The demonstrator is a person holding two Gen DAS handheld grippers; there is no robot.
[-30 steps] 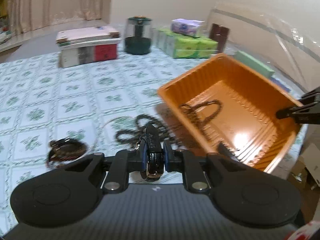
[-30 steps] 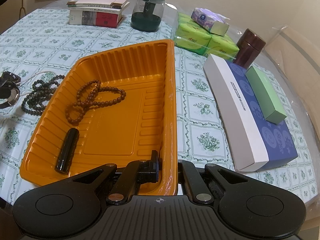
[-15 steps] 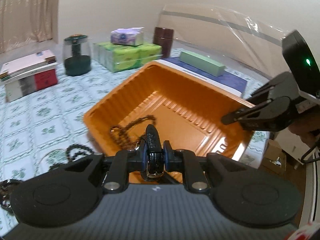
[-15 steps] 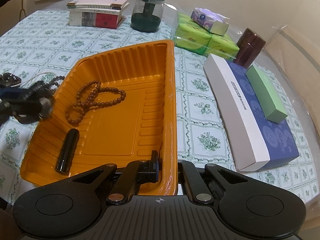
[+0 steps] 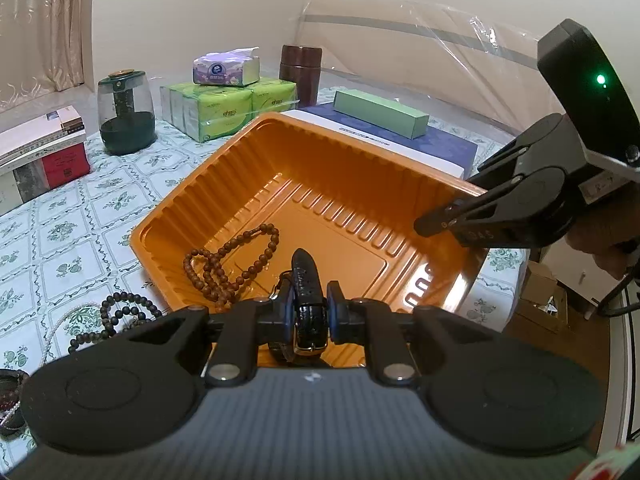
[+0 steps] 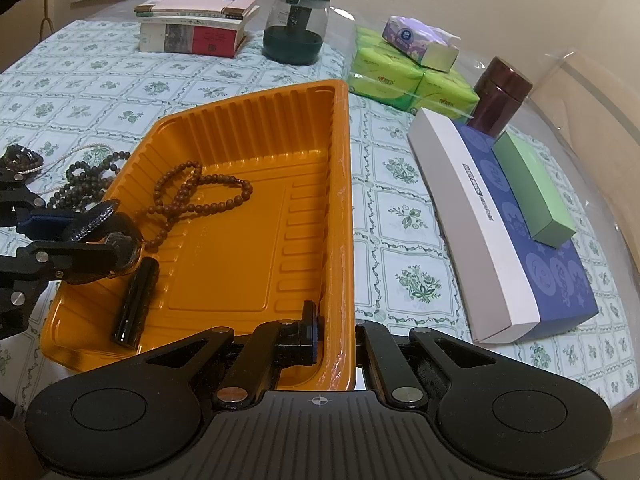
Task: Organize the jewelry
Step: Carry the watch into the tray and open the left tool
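My left gripper (image 5: 307, 316) has its fingers clenched on a black watch (image 5: 306, 280), hanging above the near end of the orange tray (image 5: 360, 168), while my right gripper (image 6: 336, 334) pinches the tray's rim to steady it. I'd lower the watch onto bare tray floor, clear of the brown bead necklace (image 5: 232, 256) and the black tube (image 6: 136, 300), then release.

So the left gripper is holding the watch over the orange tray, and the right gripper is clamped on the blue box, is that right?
Not quite. The right gripper is clamped on the near wall of the orange tray, not the blue box, as the right wrist view shows. The rest holds: the left gripper holds the watch over the tray.
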